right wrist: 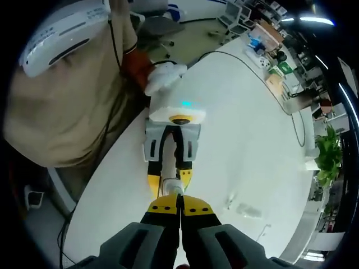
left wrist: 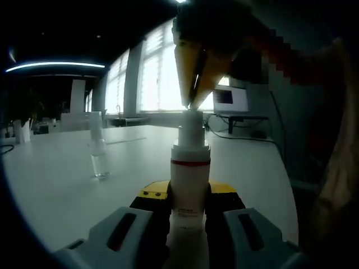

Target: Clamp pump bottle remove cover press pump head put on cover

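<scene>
A white pump bottle [left wrist: 189,182] with a red band stands upright on the white table [left wrist: 61,179]. My left gripper [left wrist: 188,197] is shut on its body from both sides. From above, my right gripper [left wrist: 192,103] comes down with its yellow-tipped jaws shut, tips touching the top of the pump head [left wrist: 190,131]. The clear cover [left wrist: 99,154] stands apart on the table to the left. In the right gripper view, my right gripper [right wrist: 179,210] points down at the pump head [right wrist: 172,186], with the left gripper [right wrist: 170,180] holding the bottle [right wrist: 170,162] beneath and the cover [right wrist: 247,211] lying off to the right.
A person in tan clothing [right wrist: 67,101] stands at the table's near edge [right wrist: 106,168]. A monitor [left wrist: 230,100] and cables sit at the far right of the table. Boxes and small items [right wrist: 269,39] crowd the far end, near a plant [right wrist: 325,151].
</scene>
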A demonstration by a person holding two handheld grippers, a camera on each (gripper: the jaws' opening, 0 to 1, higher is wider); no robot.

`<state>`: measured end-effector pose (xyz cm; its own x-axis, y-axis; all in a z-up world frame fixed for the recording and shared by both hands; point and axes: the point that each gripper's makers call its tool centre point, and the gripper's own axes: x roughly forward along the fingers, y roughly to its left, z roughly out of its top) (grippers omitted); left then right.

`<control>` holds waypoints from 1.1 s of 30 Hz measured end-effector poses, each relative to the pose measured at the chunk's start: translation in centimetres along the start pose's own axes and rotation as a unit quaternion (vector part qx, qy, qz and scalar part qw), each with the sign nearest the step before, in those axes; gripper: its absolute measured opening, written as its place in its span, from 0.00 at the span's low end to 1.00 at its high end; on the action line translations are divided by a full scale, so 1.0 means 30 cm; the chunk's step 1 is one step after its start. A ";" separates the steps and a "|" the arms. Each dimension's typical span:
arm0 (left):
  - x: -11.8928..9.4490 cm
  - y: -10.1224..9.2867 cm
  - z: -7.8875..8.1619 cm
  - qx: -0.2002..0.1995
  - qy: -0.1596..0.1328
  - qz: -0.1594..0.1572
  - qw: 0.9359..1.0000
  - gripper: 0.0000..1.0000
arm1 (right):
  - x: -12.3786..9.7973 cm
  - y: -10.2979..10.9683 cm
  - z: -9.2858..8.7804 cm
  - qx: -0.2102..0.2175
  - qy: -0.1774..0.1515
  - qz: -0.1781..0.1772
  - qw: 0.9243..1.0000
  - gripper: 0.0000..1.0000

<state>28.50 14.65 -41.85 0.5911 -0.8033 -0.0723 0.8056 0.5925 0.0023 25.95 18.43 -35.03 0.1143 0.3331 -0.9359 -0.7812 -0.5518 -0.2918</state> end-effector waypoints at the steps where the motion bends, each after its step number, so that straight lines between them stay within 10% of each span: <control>1: 0.000 0.000 0.000 0.000 0.000 0.000 1.000 0.14 | 0.000 0.000 0.000 -0.001 0.000 0.001 1.000 0.00; 33: 0.001 -0.006 0.001 -0.001 0.000 -0.005 1.000 0.14 | -0.001 0.004 0.001 -0.024 0.005 0.003 1.000 0.00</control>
<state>28.38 14.52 -41.82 0.5833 -0.8089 -0.0733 0.8111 0.5849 -0.0003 25.84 18.38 -35.03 0.1157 0.3213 -0.9399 -0.7523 -0.5895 -0.2942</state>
